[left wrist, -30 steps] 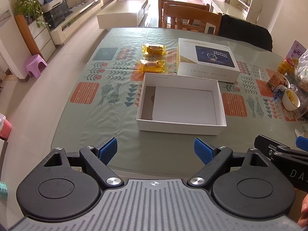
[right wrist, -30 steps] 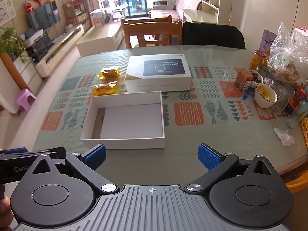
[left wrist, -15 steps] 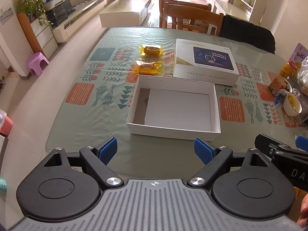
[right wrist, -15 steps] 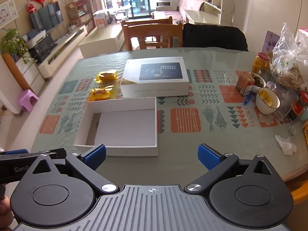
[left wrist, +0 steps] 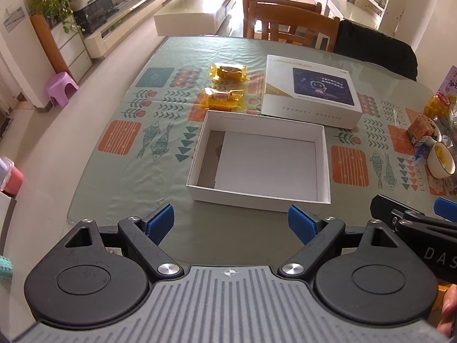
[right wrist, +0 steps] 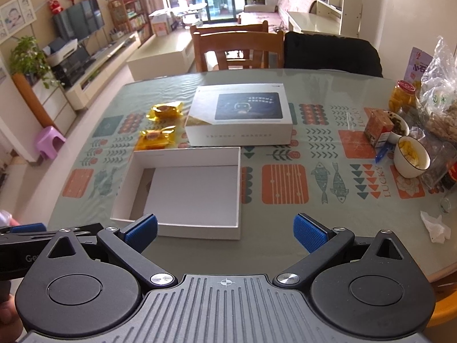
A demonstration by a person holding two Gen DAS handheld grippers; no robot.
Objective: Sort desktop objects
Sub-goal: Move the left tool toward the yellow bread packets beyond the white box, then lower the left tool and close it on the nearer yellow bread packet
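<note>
A dining table (left wrist: 137, 177) under a patterned green cloth with fish and orange blocks stands in a living room, with wooden chairs (right wrist: 240, 48) at its far side and a television (right wrist: 78, 23) by the left wall. An open white box (left wrist: 260, 158), empty but for a white sheet, sits near the front edge; its printed lid (left wrist: 311, 97) lies just behind, and two yellow snack packets (left wrist: 222, 98) rest to the left of the lid. A bowl (right wrist: 411, 157) and jars crowd the right edge. The left gripper (left wrist: 231, 223) and right gripper (right wrist: 225, 230) hover over the near edge, jaws spread wide, holding nothing and touching nothing.
</note>
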